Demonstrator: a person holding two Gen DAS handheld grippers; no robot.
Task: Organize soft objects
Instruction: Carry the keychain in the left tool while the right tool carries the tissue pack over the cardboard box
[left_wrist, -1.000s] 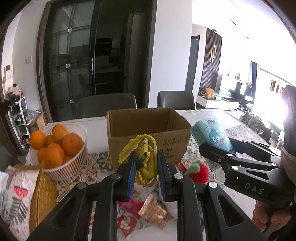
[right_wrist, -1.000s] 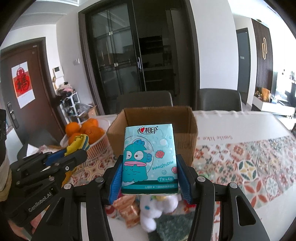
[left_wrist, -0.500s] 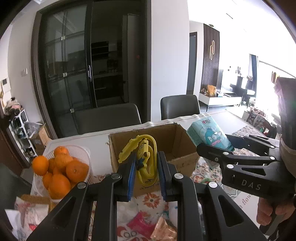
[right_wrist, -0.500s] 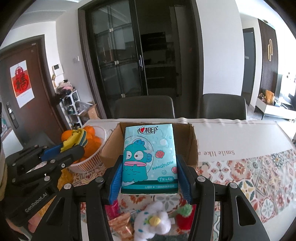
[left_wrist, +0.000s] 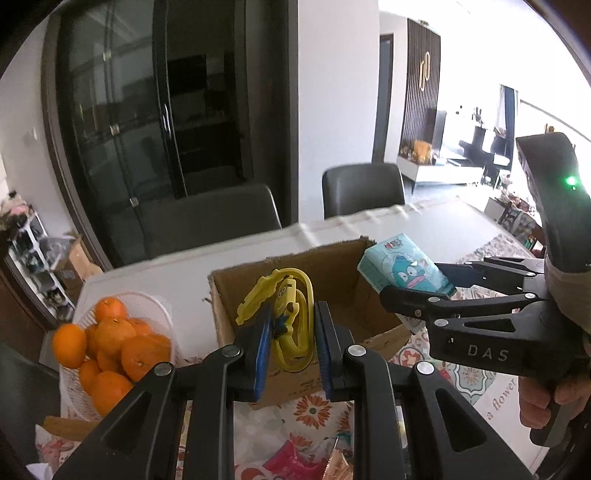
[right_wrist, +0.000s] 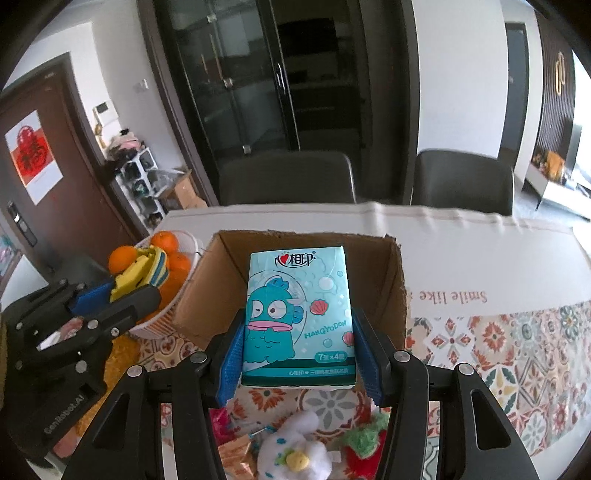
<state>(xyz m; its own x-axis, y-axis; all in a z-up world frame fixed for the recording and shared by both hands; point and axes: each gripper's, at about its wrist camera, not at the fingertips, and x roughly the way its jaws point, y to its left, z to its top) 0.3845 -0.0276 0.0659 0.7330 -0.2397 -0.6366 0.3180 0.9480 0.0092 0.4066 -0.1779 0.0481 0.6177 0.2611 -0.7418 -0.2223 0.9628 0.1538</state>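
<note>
Tissue pack (right_wrist: 298, 320), teal with a cartoon fish on its face, stood upright between the blue pads (right_wrist: 231, 363) of the right gripper (right_wrist: 299, 363), which pressed against both of its sides and held it in front of and above the near wall of the open cardboard box (right_wrist: 397, 280). From the left wrist view the same pack (left_wrist: 404, 267) leaned over the box's right corner, with the right gripper (left_wrist: 448, 280) coming in from the right and a hand (left_wrist: 546, 402) wrapped round its handle.

The left gripper (left_wrist: 290, 341) was nearly closed on a yellow rubbery toy (left_wrist: 286, 308) with a small cartoon figure on it; its loops rose above the pads, in front of the box's open top (left_wrist: 332, 266). In the right wrist view the toy (right_wrist: 138, 275) showed at the left, against the fruit.

A white basket (left_wrist: 162, 314) of oranges (left_wrist: 110, 332) sat just left of the box on the table, which carried a white cover (right_wrist: 461, 240) farther back and a patterned floral cloth (right_wrist: 517, 350) nearer. Below the right gripper lay a white plush toy (right_wrist: 291, 452), a red and green plush (right_wrist: 364, 443) just beside it, and a crinkled foil packet (right_wrist: 236, 454). Two dark chairs (right_wrist: 284, 177) stood behind the table before tall black glass doors (right_wrist: 240, 85).
</note>
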